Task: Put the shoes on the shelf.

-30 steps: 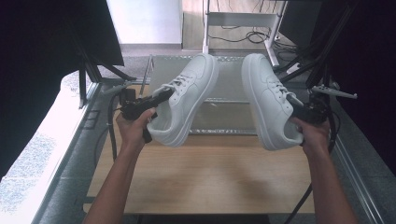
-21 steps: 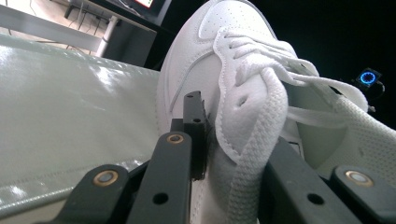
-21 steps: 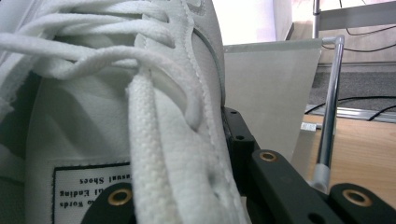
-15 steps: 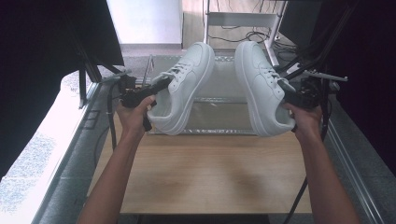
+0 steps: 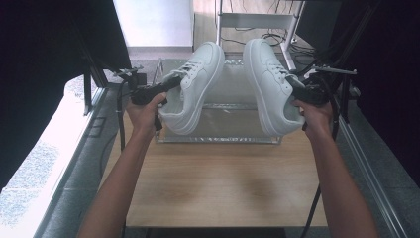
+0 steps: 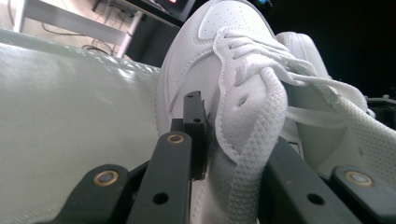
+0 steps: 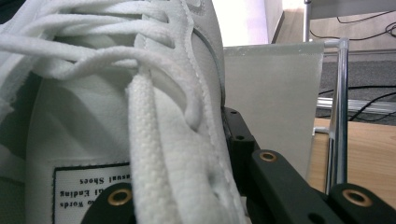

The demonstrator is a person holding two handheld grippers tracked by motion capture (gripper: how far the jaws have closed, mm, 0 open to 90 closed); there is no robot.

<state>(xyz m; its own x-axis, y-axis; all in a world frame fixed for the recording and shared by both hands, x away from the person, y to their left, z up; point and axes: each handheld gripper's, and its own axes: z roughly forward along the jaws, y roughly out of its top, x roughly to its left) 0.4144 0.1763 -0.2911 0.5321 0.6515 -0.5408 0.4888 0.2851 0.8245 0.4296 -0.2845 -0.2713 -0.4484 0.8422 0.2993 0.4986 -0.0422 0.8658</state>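
Shoes are held aloft in the high view: left sneaker (image 5: 194,87) by the left gripper (image 5: 163,89), right sneaker (image 5: 270,84) by the right gripper (image 5: 296,85), above a mesh rack (image 5: 233,106) beyond the tabletop (image 5: 223,183). Transport is judged underway; level lowering is required next. Left gripper view: jaws are clamped on smooth perforated leather and woven lace. Right gripper view: jaws are clamped on the padded collar.

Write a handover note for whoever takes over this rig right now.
Left gripper: shut on the left shoe, at the collar by the laces.
Right gripper: shut on the right shoe, same spot.
Both shoes are in the air, toes pointing away, above the clear bin at the table's far edge.
Done: both picked up.
Left: probably setting them in the bin.
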